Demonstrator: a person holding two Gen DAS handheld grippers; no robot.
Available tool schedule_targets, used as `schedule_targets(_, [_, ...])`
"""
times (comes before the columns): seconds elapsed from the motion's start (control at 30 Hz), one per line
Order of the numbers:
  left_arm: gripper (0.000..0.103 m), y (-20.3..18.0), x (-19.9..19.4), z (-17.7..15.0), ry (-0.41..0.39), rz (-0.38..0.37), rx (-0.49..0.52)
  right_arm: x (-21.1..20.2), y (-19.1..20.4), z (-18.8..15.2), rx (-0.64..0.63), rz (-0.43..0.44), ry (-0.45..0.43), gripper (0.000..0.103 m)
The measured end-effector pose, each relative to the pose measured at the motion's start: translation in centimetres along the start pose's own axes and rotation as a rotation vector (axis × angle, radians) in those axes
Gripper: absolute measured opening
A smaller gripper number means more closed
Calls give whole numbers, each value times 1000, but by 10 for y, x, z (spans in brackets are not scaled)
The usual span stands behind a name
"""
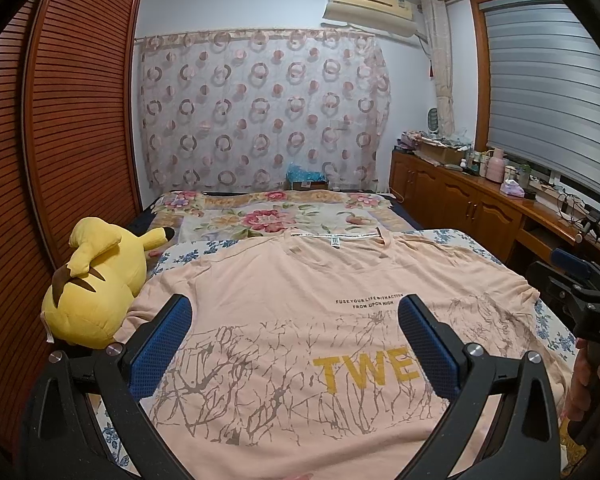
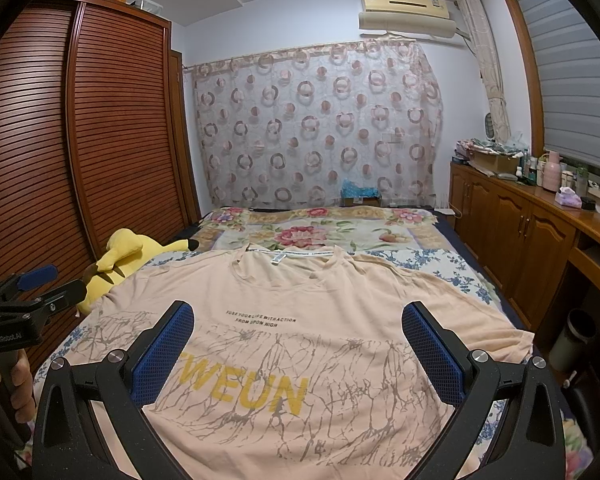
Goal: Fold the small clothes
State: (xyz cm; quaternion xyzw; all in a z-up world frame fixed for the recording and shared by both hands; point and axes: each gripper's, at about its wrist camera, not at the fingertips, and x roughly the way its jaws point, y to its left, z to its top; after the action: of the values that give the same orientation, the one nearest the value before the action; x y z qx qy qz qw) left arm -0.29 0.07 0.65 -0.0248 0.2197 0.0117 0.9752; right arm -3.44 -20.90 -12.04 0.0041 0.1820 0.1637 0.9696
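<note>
Left wrist view: the left tongs (image 1: 296, 338) hang released above the peach T-shirt (image 1: 300, 304), spread flat on the bed (image 1: 548, 320); a Pikachu plush (image 1: 96, 280) lies left of the shirt.
Right wrist view: the right tongs (image 2: 298, 342) hang released over the shirt's yellow lettering

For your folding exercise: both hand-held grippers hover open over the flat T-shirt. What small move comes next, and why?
Probably lower the left hand-held gripper to the T-shirt's left sleeve edge beside the yellow plush toy and pinch it: the shirt lies spread, unfolded, and nothing is held.
</note>
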Motion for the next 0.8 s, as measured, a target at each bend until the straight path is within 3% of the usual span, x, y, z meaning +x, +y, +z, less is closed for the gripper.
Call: schedule_targets(0.8, [103, 0, 0, 0, -3, 0, 1, 1, 2, 2, -4, 6, -1, 103])
